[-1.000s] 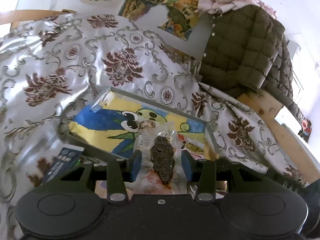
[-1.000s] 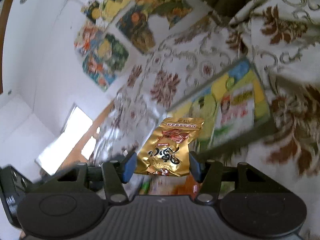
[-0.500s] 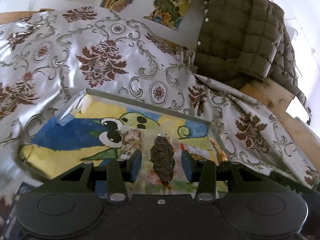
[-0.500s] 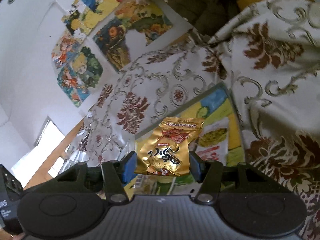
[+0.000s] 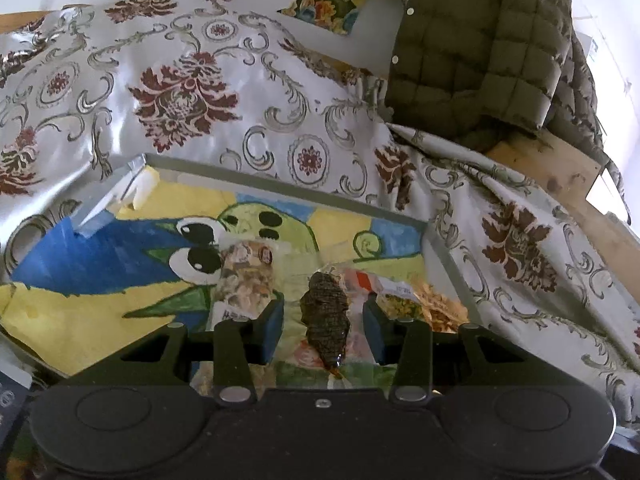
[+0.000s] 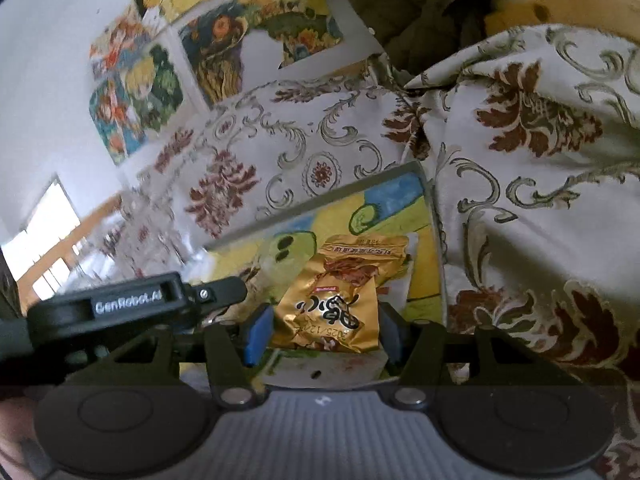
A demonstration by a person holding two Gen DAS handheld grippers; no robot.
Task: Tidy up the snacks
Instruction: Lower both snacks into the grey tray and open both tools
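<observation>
Hovering over the shallow tray (image 5: 280, 176) with the cartoon picture on its floor, both grippers carry a snack apiece. The left gripper (image 5: 323, 318) has its jaws drawn fairly narrow around a clear packet with a dark, ridged snack (image 5: 325, 312) inside; the packet's long axis runs straight out along the fingers, and whether the blue pads actually pinch the clear film or merely flank it I cannot tell for certain, though the packet hangs there as if held. The right gripper (image 6: 320, 334) stands at a middling width, clamped on a gold foil packet (image 6: 340, 300) by its lower part, the packet pointing forward and up from the pads. What matters for the coming move, as I judge it, is what lies below: both packets sit above the tray's right end, where other snack bags (image 5: 246, 276) already lie, and the left gripper's arm (image 6: 136, 304) shows just beside the right one's fingers. So the two hands are close together, and each drop needs free floor straight ahead of its fingers.
</observation>
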